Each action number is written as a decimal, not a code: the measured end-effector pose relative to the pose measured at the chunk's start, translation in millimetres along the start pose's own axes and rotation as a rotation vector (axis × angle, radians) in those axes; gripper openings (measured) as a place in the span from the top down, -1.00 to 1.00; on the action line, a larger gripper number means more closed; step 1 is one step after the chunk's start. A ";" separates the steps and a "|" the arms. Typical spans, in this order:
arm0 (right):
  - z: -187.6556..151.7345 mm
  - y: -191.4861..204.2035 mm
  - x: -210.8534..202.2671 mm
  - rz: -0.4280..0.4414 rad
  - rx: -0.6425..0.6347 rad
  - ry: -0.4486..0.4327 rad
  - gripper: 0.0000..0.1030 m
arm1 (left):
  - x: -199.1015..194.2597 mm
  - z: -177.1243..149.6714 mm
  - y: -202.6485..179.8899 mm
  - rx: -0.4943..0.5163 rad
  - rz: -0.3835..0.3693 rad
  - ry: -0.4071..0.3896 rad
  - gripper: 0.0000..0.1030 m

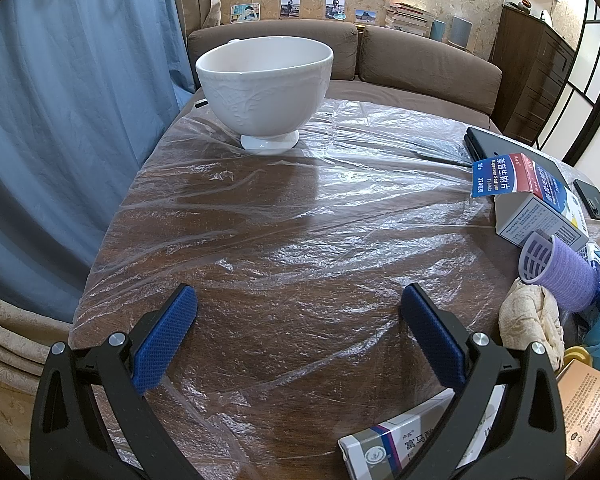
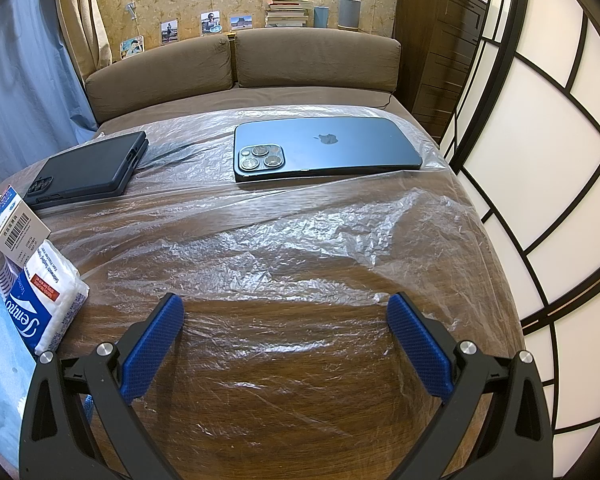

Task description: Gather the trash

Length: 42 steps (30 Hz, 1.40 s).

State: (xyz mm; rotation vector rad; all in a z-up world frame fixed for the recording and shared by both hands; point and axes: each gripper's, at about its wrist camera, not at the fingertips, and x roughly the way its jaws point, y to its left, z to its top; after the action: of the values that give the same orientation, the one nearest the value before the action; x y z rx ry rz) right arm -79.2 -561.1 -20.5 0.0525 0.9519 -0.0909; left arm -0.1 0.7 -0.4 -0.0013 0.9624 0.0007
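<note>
- Currently both grippers, left gripper (image 1: 298, 308) and right gripper (image 2: 286, 316), hover empty, fingers spread.
- Trash pile (image 1: 548, 280) crowds the table's (image 1: 300, 220) right edge: light, crushable medicine box (image 1: 540, 208); grip its flat sides.

Table (image 1: 260, 320): dark wood, under crinkled clear plastic sheet (image 2: 300, 240).
Bowl (image 1: 265, 88): white, footed, upright at far edge.
Right of bowl: medicine boxes (image 1: 540, 208), purple cup (image 1: 556, 276) on its side, tissue pack (image 2: 48, 292), blue phone (image 2: 324, 148) face down, black case (image 2: 88, 168).
</note>
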 end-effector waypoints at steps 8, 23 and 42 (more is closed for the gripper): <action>0.0 0.1 0.0 0.000 0.000 0.000 -0.93 | 0.0 0.1 -0.1 0.000 0.000 0.000 -0.98; -0.1 0.1 0.0 0.000 0.000 0.000 -0.93 | 0.0 0.1 -0.2 0.000 0.000 0.000 -0.98; -1.2 2.7 -24.8 0.053 0.026 -0.028 -0.92 | -11.9 1.7 13.0 -0.032 0.013 0.012 -0.98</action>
State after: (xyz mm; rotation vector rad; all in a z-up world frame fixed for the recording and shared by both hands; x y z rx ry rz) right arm -94.3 -556.9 -1.0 0.1002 0.9212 -0.0554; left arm -5.5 13.7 10.3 -0.0241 0.9741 0.0279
